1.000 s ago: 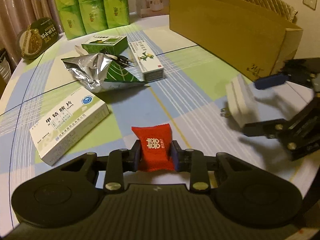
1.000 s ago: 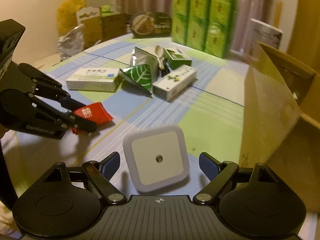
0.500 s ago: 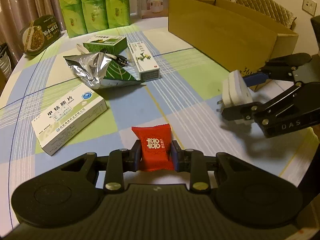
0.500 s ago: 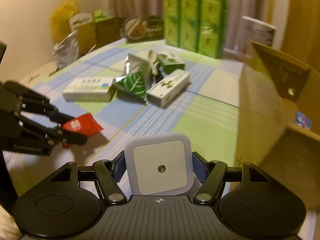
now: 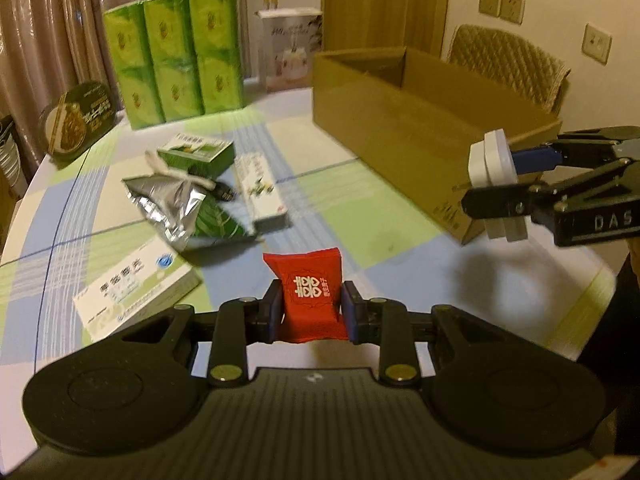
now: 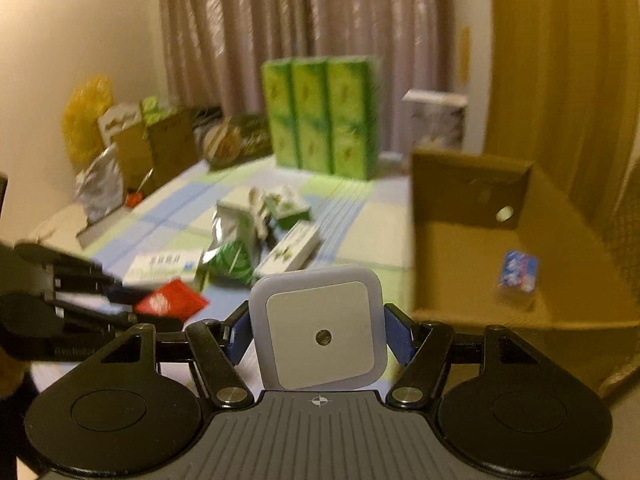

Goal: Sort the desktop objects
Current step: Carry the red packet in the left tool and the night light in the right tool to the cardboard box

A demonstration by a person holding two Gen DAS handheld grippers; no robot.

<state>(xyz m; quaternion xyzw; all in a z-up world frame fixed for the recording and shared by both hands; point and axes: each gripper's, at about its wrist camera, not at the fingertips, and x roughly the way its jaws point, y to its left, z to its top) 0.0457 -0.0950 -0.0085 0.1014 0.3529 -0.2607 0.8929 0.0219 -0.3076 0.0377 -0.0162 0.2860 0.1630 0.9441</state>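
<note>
Both grippers are the same chunky black plastic build. The left gripper [image 5: 310, 312] has a ribbed dark panel running up the middle with a tiny crosshair logo, and a big round housing with a shallow disc recess on each side. Two flat black link arms fan out per side, pinned with shiny silver rivets, ending in blue pads [image 5: 349, 312]. The right gripper [image 6: 320, 334] looks greyer on its ribbed panel, same crosshair mark, same silver rivets and blue pads [image 6: 398, 338]. Seen side-on from the left wrist, its body has "DAS" in pale raised letters.
</note>
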